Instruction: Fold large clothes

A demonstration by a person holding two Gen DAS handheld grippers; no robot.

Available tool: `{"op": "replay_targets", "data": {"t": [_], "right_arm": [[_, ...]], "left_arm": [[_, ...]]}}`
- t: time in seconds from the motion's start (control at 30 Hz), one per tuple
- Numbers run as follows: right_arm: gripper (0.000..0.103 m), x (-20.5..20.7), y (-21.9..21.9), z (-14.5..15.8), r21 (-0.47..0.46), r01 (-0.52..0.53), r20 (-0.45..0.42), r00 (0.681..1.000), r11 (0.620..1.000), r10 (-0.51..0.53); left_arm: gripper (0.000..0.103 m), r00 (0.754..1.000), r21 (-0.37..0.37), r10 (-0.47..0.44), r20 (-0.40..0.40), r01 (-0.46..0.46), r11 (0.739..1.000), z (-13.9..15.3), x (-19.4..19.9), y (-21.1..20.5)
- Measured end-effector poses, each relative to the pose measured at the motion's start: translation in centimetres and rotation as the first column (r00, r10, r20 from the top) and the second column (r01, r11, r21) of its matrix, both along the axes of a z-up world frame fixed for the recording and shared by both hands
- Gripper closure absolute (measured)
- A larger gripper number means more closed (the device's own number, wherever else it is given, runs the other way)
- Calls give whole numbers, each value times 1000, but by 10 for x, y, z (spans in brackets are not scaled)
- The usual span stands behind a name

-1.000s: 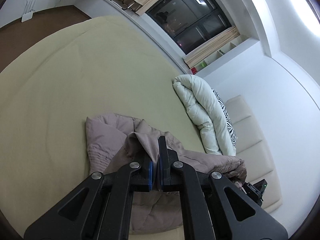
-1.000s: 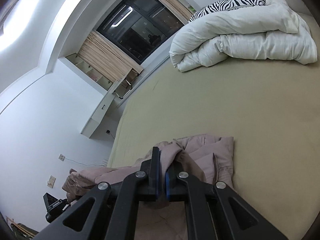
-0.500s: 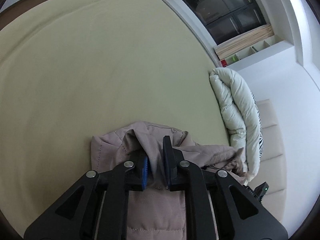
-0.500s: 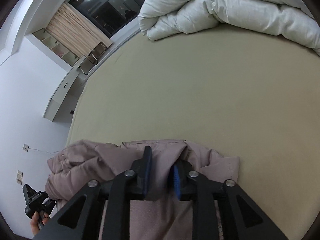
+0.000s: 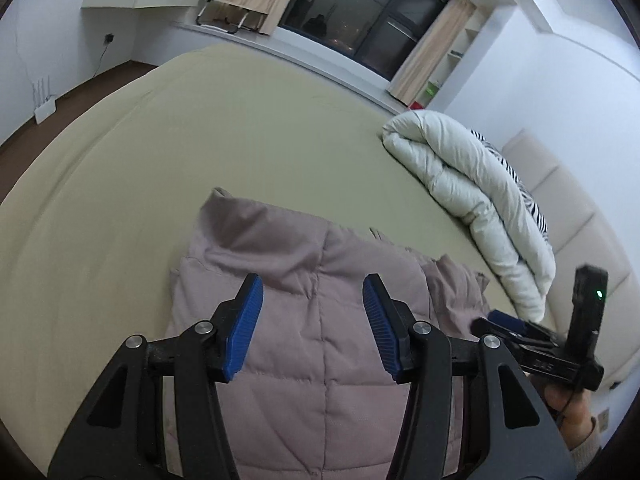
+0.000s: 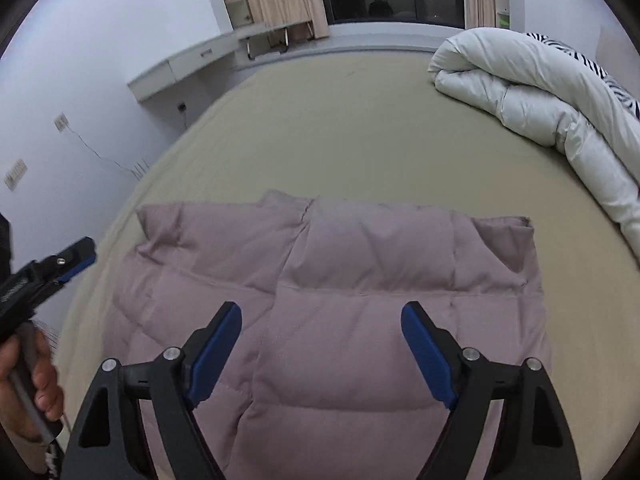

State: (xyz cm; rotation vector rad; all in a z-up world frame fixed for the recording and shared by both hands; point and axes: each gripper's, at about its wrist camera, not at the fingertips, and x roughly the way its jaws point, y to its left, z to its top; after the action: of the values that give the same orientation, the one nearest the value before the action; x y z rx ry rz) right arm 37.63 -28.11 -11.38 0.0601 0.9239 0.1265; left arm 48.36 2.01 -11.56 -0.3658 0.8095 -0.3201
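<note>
Blue rubber pads line both pairs of jaws, and both pairs have just been opening: the left gripper point(image 5: 312, 320) stands released above the quilted panel, the right gripper point(image 6: 322, 344) wider still, nothing pinched between either. Below them the mauve padded jacket point(image 6: 360, 280) is spread across the near part of the bed point(image 6: 360, 128), collar towards the far edge, well apart from the rolled white duvet point(image 6: 540, 92) at the headboard end. The spread-out step seems done. For a clean fold, the next grip is best taken at the outer edges of the jacket, both layers caught together. Padded fabric is judged springy, so each fold should be pressed flat before release.
</note>
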Motion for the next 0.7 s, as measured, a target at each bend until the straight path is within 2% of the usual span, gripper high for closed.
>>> {"op": "replay_targets", "data": {"t": [0.1,0.17,0.27,0.37,0.47,0.6,0.7], "right_arm": [[43,28,13,-35,-65,42,-113,992,997,-49],[64,34,11,-44,-62,41,-112,993,997,-48],[87,44,2,-41,-1,59,-95,994,998,-59],[92,55,-2,-34,44,78,-63,995,996,-75],[93,71,-6,-36,97,99,-57,994,990,-94],[91,90,-6,-52,98,121,-80,990,988,-113],[90,95,-13,-69,115,148,-79,987,982,-139]], "left_arm": [[53,999,39,-48,-7,49,998,-5,-14,-18],[53,998,52,-63,-12,63,997,-8,-22,-19],[53,998,80,-68,2,68,994,-16,-16,-28],[53,997,115,-66,27,62,991,-18,-1,-42],[53,995,193,-80,55,68,979,-18,21,-65],[53,997,297,-83,9,77,952,-43,53,-84],[53,997,321,-65,-30,71,944,-72,75,-96]]}}
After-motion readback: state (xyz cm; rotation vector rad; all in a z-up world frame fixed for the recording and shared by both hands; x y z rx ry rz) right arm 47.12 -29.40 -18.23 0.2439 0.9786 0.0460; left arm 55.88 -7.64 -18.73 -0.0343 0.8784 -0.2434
